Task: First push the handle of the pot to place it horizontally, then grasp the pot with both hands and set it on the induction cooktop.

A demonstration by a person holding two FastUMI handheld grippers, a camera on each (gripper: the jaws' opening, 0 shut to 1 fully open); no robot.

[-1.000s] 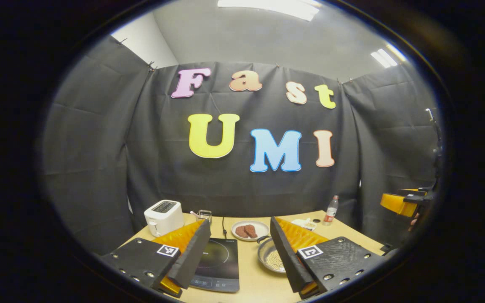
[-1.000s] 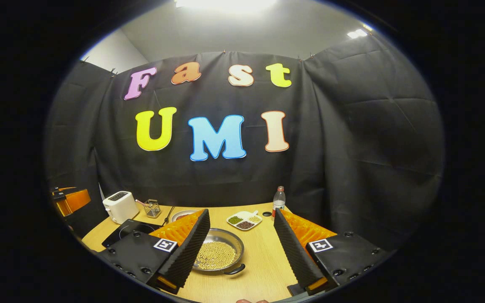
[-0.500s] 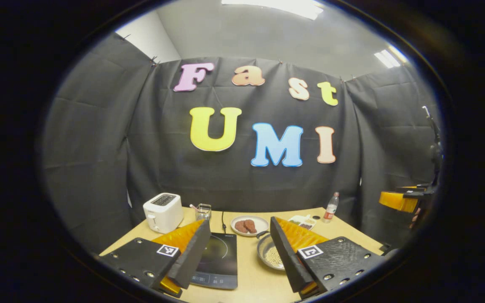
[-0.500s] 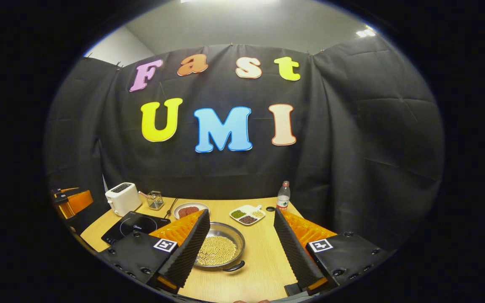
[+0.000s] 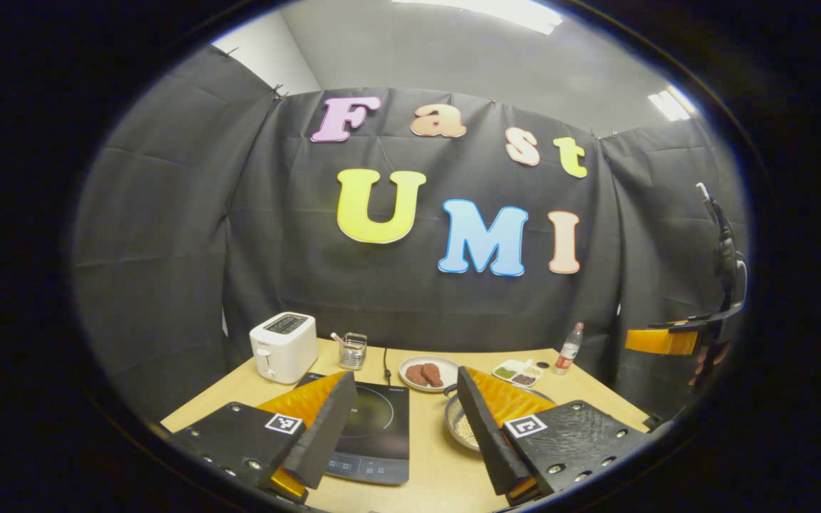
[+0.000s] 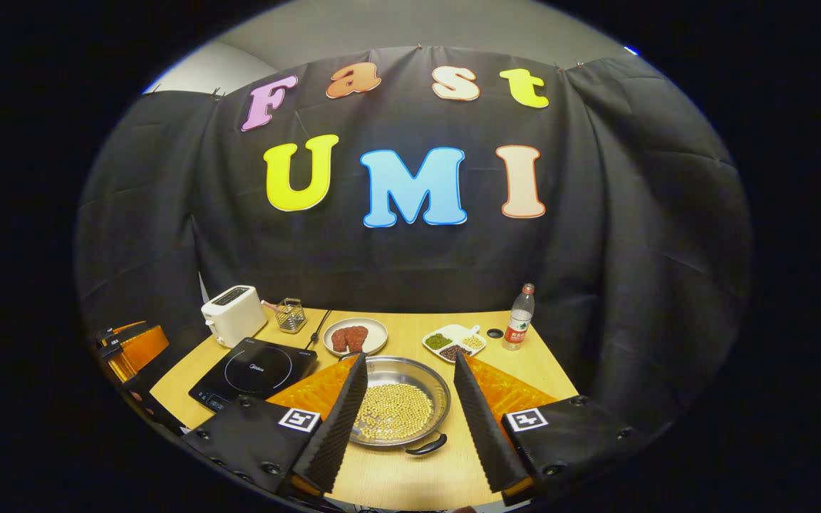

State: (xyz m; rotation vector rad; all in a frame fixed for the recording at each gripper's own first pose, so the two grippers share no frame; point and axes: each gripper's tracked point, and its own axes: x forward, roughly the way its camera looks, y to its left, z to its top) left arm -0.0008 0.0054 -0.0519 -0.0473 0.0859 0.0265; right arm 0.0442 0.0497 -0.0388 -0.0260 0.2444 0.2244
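The pot (image 6: 400,402), a shallow steel pan heaped with small pale beans, sits on the wooden surface (image 6: 539,363), its one visible dark handle (image 6: 427,447) pointing toward 5 o'clock in the right gripper view. The induction cooktop (image 6: 254,370) lies well apart at its 9 o'clock. The right claw (image 6: 405,420) hangs above the pot, spread wide and holding nothing; the left claw (image 5: 402,427) is likewise released, above the cooktop's near edge.

The risks, as I judge them:
- A hard or off-centre push on the handle could slide the whole pot rather than turn it.
- A jolt or tilt could spill beans over the low rim.
- A drift toward 12 o'clock could knock the plate (image 6: 355,336) of meat.
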